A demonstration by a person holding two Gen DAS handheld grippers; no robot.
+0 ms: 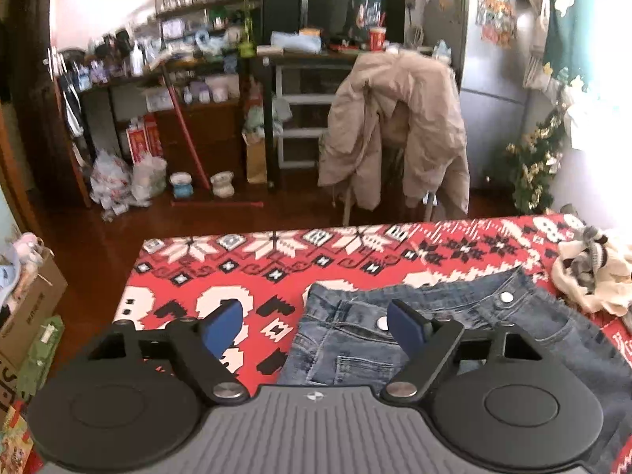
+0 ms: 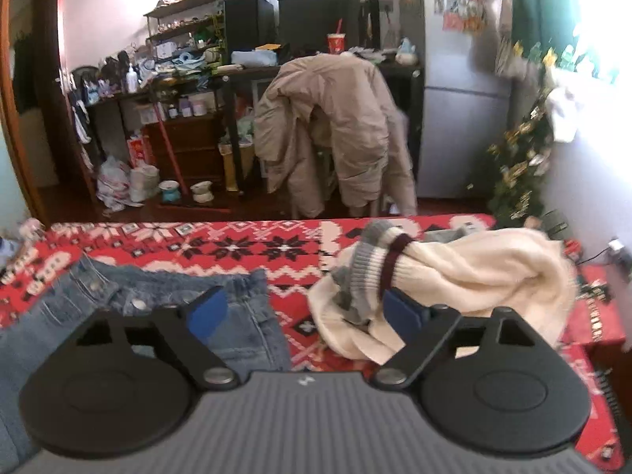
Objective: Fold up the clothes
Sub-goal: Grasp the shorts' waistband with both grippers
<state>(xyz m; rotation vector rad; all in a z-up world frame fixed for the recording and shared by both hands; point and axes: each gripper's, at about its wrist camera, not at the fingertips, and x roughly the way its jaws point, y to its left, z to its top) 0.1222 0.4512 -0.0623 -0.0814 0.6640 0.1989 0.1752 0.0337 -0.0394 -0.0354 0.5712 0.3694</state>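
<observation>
Jeans (image 1: 395, 335) lie on the red patterned blanket (image 1: 237, 272), waistband toward the far edge and legs running back toward the camera under the tool, so their long axis points away from the person. In the left wrist view the left gripper (image 1: 316, 322) hangs above them with its blue pads spread wide and nothing between them. Its right pad sits over the buttoned fly; its left pad is over bare blanket just beside the jeans' left edge. A cream sweater (image 1: 588, 272) lies crumpled off to the right, well apart from this gripper.

In the right wrist view the right gripper (image 2: 304, 314) is likewise spread and empty. Its left pad is over the right end of the jeans' (image 2: 177, 300) waistband; its right pad is just in front of the cream sweater (image 2: 474, 276), whose striped cuff (image 2: 379, 268) points up and left. Whether that pad touches the knit I cannot tell.

By my judgement, the jeans lie between both tools with each nearer one waistband corner, while the unfolded heap of sweater is nearest the right hand. The jeans look flat rather than folded across, though their lower legs are hidden
</observation>
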